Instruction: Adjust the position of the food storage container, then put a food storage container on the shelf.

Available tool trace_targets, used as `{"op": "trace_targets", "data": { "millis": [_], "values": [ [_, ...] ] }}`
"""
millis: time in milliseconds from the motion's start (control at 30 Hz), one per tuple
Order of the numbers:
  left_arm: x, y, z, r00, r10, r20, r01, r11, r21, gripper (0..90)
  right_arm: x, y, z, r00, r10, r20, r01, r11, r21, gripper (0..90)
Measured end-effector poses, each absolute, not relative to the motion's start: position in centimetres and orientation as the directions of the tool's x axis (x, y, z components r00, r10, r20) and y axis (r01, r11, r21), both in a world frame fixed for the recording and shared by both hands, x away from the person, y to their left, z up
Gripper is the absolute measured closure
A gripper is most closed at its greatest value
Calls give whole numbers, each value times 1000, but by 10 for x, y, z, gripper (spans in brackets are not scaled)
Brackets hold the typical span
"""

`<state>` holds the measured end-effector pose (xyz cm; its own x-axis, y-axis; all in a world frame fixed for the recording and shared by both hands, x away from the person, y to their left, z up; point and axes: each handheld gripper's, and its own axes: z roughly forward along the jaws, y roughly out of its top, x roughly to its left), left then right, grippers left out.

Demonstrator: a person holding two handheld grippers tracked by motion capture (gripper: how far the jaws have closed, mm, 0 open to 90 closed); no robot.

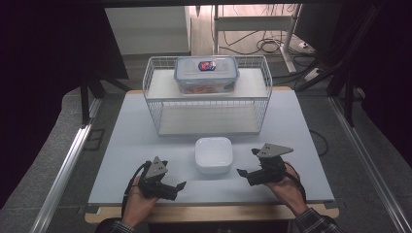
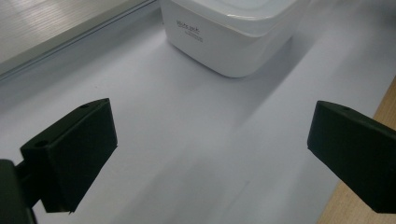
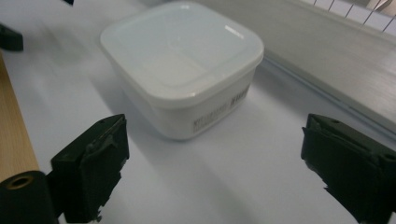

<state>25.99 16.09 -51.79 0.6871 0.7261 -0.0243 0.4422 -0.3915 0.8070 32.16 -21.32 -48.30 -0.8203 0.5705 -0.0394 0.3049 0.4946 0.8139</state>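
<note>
- Your right gripper [image 1: 247, 164] is spread wide with nothing between its jaws, at about four o'clock from the white lidded box [image 1: 213, 155].
- Your left gripper [image 1: 174, 187] is spread too, at seven o'clock.
- The box sits near the table's [image 1: 291, 126] front edge, before the wire rack [image 1: 207, 114].
- Close off-centre and the smooth walls could slip, skidding the box toward the rack.

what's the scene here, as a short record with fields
surface: white table
near item: white square container, lid on, between both grippers, touched by neither
left gripper: open, fingers empty
right gripper: open, fingers empty, aimed at the container
behind: white wire rack
on rack: clear lidded box on the top shelf
</note>
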Motion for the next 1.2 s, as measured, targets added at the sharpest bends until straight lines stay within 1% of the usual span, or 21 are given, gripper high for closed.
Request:
{"op": "trace_targets", "data": {
  "millis": [167,367,467,600,633,733,900,933,967,1000,1067,1100,1133,1200],
  "values": [
    [260,160,-519,688,725,-17,441,-399,804,12,322,-216,-490,-819,574,-25,329,505,798,65],
    [259,161,-519,693,721,-4,424,-403,811,14,323,-218,-490,-818,574,-22,330,502,799,55],
    [261,162,-520,699,714,-30,421,-377,825,14,324,-219,-490,-822,570,-16,335,506,795,45],
    [263,161,-520,708,705,-53,436,-377,817,14,326,-219,-490,-819,574,-13,340,503,794,34],
    [264,159,-519,708,703,-64,453,-383,805,14,328,-219,-489,-820,572,-6,344,502,794,34],
    [265,155,-515,705,707,-43,449,-399,799,13,330,-218,-488,-821,571,-10,344,508,790,36],
    [270,154,-508,702,709,-66,459,-380,803,7,331,-214,-485,-822,569,-9,345,511,787,24],
    [275,154,-504,690,719,-89,468,-349,812,20,333,-211,-483,-821,571,-2,352,509,785,15],
    [275,154,-504,690,719,-89,468,-349,812,28,333,-211,-483,-821,571,-2,352,509,785,15],
    [280,155,-500,685,720,-109,471,-324,820,35,335,-207,-483,-817,577,-2,362,516,777,15],
    [282,155,-498,683,721,-118,474,-314,823,44,336,-205,-483,-821,571,1,361,518,776,13],
    [285,155,-497,681,722,-125,476,-307,824,68,338,-202,-482,-827,563,6,362,524,771,16],
    [290,155,-495,686,714,-140,482,-302,823,77,339,-201,-481,-827,562,9,364,523,771,31],
    [295,152,-491,691,713,-121,477,-323,817,90,342,-199,-477,-826,563,18,371,520,769,62]
  ]
}}
